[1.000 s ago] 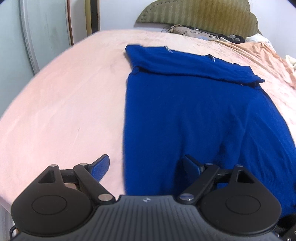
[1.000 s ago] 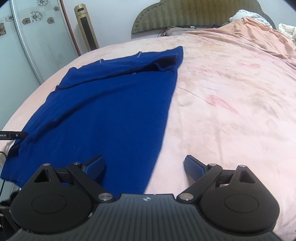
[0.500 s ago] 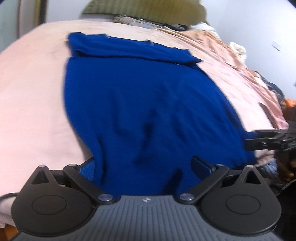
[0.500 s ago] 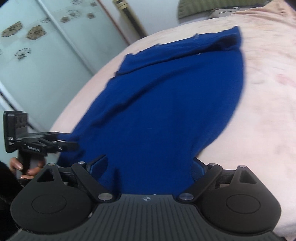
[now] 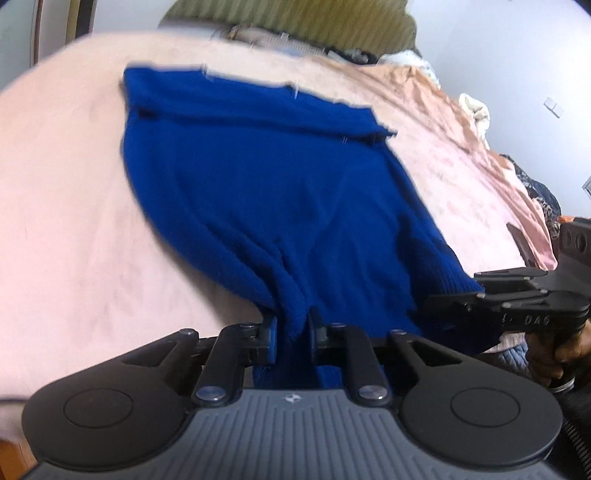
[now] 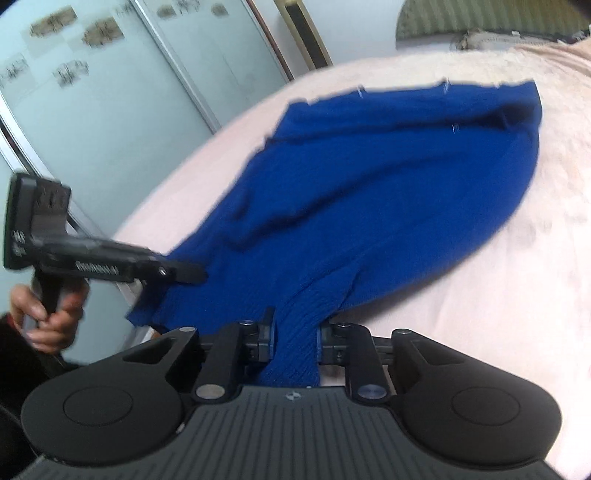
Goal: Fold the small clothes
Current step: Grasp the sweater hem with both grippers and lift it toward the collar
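A blue knit sweater point(image 5: 280, 192) lies on a pink bed, its sleeves folded across the far end. My left gripper point(image 5: 291, 334) is shut on the near hem at the sweater's left corner, and the cloth bunches up between the fingers. My right gripper point(image 6: 293, 338) is shut on the near hem at the right corner of the sweater point(image 6: 388, 192). Each gripper shows in the other's view: the right one point(image 5: 436, 306) at the right edge, the left one point(image 6: 195, 275) at the left, both gripping the hem.
The pink bedsheet point(image 5: 66, 206) spreads around the sweater. A green headboard point(image 5: 295, 18) and piled bedding point(image 5: 472, 110) are at the far end. A glass sliding door point(image 6: 92, 103) stands to the left of the bed.
Both grippers went from open over the hem to shut on it. The near hem is now gathered and lifted off the bed, and the sweater's body wrinkles toward the grippers.
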A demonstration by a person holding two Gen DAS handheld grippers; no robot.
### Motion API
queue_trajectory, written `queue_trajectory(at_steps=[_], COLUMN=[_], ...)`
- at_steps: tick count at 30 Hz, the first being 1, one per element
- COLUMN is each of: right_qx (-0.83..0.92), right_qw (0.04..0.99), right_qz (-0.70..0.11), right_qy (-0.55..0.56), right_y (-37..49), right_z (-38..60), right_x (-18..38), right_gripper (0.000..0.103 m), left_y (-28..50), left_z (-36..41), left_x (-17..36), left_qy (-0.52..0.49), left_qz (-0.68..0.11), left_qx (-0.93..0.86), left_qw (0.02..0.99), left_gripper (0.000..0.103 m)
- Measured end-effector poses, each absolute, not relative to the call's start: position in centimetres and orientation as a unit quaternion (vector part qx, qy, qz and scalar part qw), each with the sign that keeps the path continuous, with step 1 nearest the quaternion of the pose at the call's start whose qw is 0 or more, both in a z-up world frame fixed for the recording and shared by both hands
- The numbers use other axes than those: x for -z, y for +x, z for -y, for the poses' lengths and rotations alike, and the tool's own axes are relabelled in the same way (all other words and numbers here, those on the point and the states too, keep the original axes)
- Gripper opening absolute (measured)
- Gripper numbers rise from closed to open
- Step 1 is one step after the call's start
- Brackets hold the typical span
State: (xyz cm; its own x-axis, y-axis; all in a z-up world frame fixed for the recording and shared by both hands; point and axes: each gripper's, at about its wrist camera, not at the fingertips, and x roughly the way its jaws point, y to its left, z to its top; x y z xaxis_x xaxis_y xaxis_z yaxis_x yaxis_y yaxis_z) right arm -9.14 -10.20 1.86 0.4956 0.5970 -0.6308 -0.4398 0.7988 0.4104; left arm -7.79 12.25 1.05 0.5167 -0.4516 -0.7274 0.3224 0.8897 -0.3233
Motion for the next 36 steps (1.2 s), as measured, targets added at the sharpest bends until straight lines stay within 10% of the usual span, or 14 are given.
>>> queue_trajectory(at_steps=[13, 36], right_qx=[-0.242, -0.126], right_qw=[0.923, 0.947], right_qz=[-0.281, -0.261], right_qy=[0.099, 0.142], right_y=[-2.7, 6.1], right_z=[13.9, 15.7], right_x=[-8.8, -3.6], right_gripper=[0.02, 0.02], left_y=[-0.9, 7.9], left_z=[-9.1, -7.4], left_x=[-7.6, -5.1], left_qy=[-0.014, 0.005], left_qz=[-0.338, -0.362], left_qx=[0.17, 0.116], left_qw=[0.925, 0.925], left_gripper=[0.015, 0.015])
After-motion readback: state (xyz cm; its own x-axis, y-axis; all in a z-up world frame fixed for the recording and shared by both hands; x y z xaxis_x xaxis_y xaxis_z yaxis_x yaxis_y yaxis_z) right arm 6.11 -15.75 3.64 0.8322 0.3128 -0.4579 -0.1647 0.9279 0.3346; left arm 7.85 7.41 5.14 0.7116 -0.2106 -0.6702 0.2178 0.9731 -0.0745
